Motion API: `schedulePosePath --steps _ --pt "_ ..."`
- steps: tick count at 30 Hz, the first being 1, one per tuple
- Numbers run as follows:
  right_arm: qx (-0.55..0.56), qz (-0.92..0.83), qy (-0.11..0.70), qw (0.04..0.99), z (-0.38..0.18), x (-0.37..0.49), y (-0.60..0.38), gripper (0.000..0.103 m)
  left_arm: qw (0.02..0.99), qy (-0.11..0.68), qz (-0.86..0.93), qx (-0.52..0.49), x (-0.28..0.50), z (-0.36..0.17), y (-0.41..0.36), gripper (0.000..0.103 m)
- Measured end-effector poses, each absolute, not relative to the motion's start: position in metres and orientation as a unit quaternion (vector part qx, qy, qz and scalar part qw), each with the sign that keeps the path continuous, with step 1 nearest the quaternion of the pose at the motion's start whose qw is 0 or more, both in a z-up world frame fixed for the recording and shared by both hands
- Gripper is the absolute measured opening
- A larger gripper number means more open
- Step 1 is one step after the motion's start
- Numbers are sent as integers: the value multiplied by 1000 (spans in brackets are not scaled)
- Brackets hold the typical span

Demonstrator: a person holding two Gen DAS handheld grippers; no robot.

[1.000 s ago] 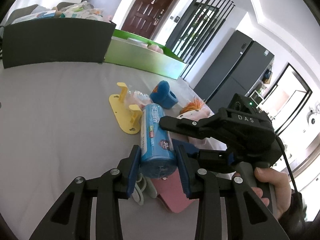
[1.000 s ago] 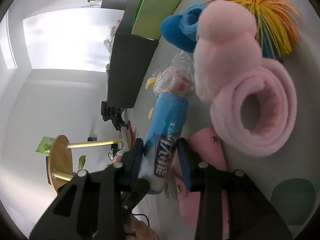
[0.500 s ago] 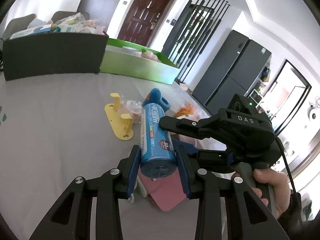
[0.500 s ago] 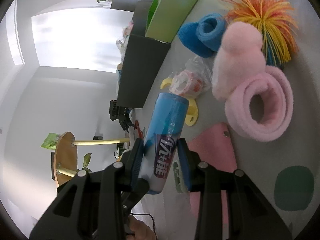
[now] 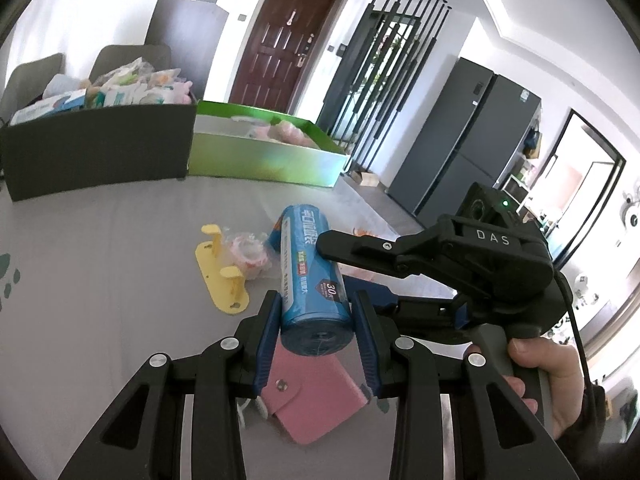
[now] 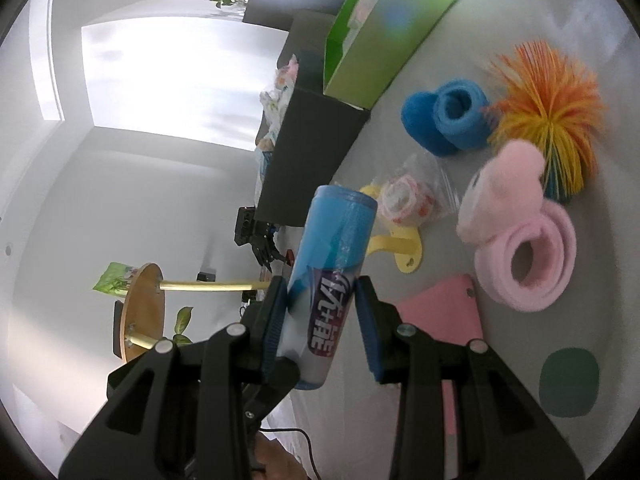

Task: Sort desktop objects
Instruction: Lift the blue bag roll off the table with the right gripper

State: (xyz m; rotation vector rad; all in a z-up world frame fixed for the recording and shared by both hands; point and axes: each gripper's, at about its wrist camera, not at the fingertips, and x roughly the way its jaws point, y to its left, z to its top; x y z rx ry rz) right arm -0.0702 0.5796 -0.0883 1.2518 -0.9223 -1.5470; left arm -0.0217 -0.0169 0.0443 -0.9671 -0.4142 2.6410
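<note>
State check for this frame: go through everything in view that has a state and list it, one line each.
blue bag roll: gripped at both ends, clear of the table
left gripper: shut on the roll
right gripper: shut on the roll
pink wallet: snapped shut, flat
green box: open-topped, holds items
dark bin: open-topped, full
taped rolls' bag: lying on the yellow hook

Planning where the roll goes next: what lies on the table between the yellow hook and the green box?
Bare grey table in the left wrist view: nothing lies between the yellow hook and the green box.

Two bins, two plush slippers, one blue roll.
</note>
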Motion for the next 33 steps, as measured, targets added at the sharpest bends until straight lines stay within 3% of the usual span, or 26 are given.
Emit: schedulePosePath --steps 33 --pt "454 -659 -368 474 -11 -144 564 36 133 -100 936 -309 -99 117 -8 37"
